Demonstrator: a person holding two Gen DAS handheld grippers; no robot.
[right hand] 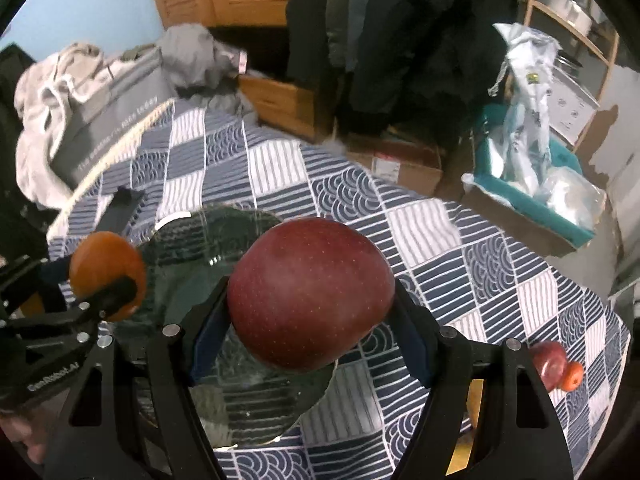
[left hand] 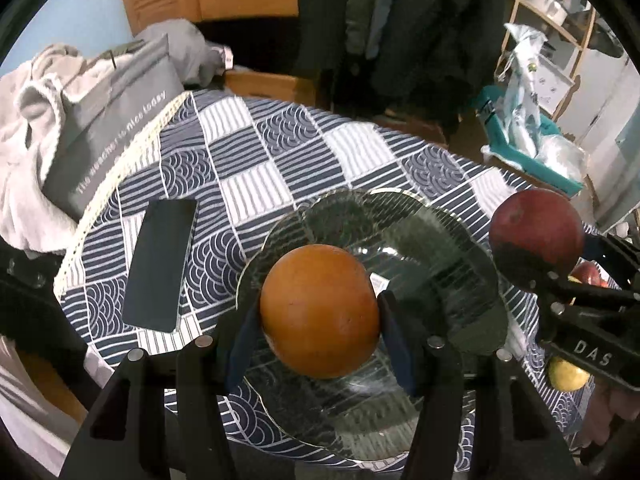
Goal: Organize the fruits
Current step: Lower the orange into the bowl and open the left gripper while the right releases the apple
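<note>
An orange (left hand: pixel 320 310) hangs above a clear glass plate (left hand: pixel 452 264), clamped between the pads of my left gripper (left hand: pixel 318 316). To its right, a dark red apple (left hand: pixel 536 232) sits in my right gripper (left hand: pixel 560 268). In the right wrist view the red apple (right hand: pixel 310 298) fills the middle, held by the right gripper (right hand: pixel 312 312) over the near edge of the glass plate (right hand: pixel 224 228). The orange (right hand: pixel 106 274) shows at the left, held in my left gripper (right hand: pixel 100 284).
A dark phone (left hand: pixel 160 264) lies on the checked blue tablecloth (left hand: pixel 280 148) left of the plate. Another red apple (right hand: pixel 550 362) and a small orange fruit (right hand: pixel 572 378) rest at the table's right side, and a yellow fruit (left hand: pixel 568 374) shows below the right gripper. Clothes and a grey bag (left hand: pixel 108 120) crowd the far left.
</note>
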